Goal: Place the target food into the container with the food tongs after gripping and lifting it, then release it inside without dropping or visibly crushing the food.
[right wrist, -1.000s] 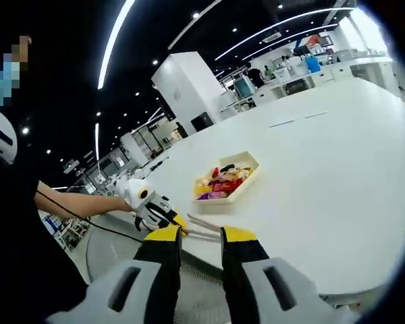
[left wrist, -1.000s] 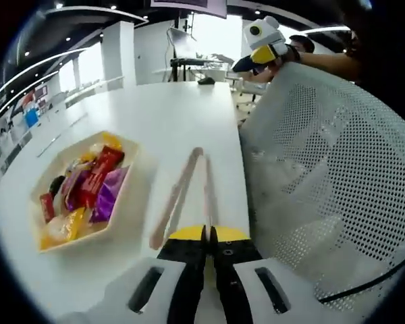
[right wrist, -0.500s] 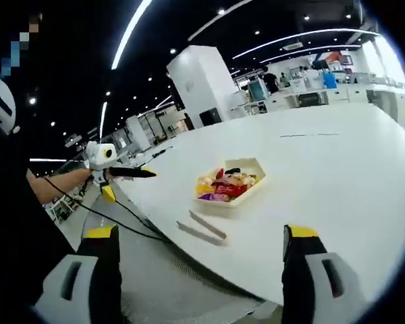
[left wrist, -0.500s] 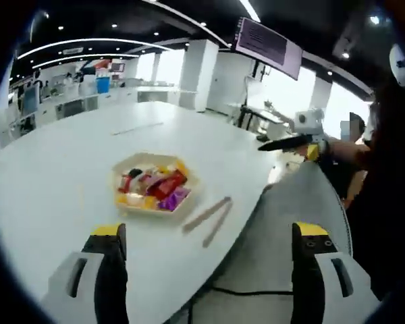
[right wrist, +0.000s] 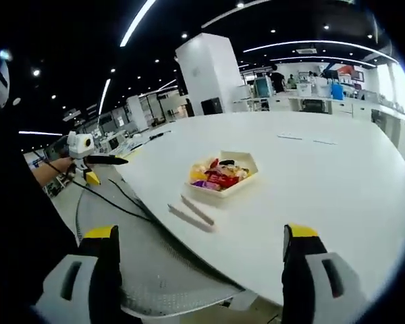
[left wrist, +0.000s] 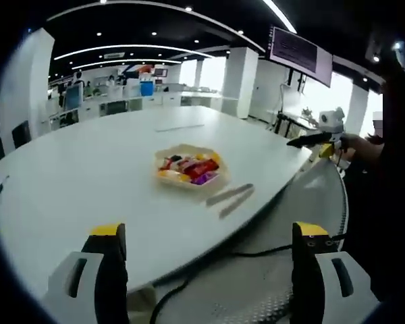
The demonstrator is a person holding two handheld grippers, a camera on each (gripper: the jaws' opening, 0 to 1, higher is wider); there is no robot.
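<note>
Both grippers, the left gripper and right gripper, are hanging with jaws spread wide and empty, well back from the white table. The tongs are lying flat near the table edge, just beside the tray of brightly wrapped snacks. The next step is probably approaching low and gripping the tongs squarely by their arms.

No lettering, label or number can be read on anything here.
</note>
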